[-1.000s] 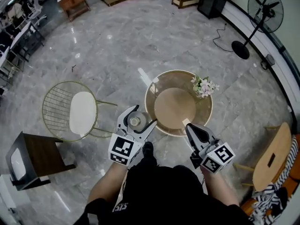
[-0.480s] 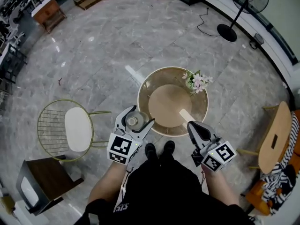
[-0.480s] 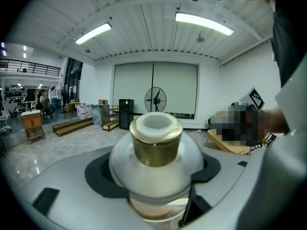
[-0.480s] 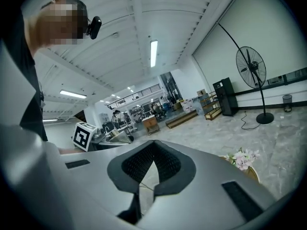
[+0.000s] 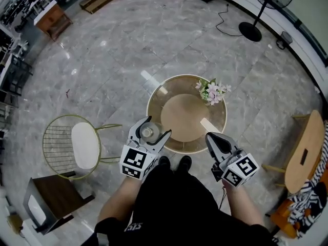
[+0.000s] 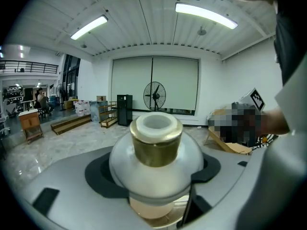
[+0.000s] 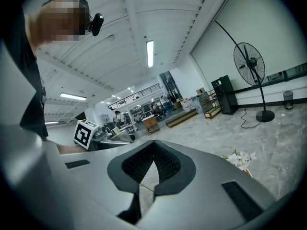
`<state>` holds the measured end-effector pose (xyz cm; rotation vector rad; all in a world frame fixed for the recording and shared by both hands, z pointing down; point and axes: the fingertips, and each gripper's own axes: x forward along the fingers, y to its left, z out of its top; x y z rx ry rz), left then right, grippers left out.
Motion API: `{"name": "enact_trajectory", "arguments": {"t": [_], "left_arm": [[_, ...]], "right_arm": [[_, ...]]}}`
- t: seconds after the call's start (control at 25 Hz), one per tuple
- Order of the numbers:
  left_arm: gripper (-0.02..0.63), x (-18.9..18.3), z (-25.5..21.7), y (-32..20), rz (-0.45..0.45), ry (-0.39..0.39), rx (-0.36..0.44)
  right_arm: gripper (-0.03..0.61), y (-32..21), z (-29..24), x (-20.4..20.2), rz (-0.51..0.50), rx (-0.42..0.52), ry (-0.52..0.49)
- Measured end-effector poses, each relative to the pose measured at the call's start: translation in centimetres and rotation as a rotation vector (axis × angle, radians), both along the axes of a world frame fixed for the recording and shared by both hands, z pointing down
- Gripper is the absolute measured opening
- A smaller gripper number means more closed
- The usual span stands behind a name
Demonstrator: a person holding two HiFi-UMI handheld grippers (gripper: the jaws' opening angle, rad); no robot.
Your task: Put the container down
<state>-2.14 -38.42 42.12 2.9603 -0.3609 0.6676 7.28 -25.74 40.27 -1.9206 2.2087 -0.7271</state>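
Note:
The container is a round frosted-white jar with a gold neck, and my left gripper is shut on it. In the head view the container is held upright just off the left rim of the round table. From the left gripper view my left gripper clasps the jar's belly on both sides. My right gripper is shut with nothing in it, at the table's near right rim. In its own view the right gripper shows both jaws closed together.
A small bunch of pink and white flowers stands at the table's far right. A gold wire chair with a white seat is to the left, a dark wooden stool beyond it. A wooden chair is at right, a standing fan far back.
The head view has shifted slightly, so the table sits a little nearer and more central. Both grippers keep their pose; the left still holds the container.

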Motion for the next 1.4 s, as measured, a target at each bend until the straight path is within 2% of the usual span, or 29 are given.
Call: {"name": "enact_trajectory", "arguments": {"t": [0.28,0.52,0.92,1.4], "left_arm": [[0.344,3.2,2.7,-2.4,0.025,-0.002,-0.018],[0.344,5.0,7.0,-6.1,0.071,-0.022,-0.038],[0.344,9.1,18.3,-9.8,0.155,-0.071,-0.084],[0.344,13.2,34.7,-11.8,0.156,-0.15,-0.146]], "right_arm": [[0.015,-3.1,0.8,2.3,0.01,-0.006,0.019],[0.015,-7.2,4.4,3.0,0.039,-0.076,0.022],[0.015,-11.8,15.1,4.8,0.028,-0.202,0.011],[0.015,-13.3,28.0,6.2,0.031,-0.245,-0.075]]}}
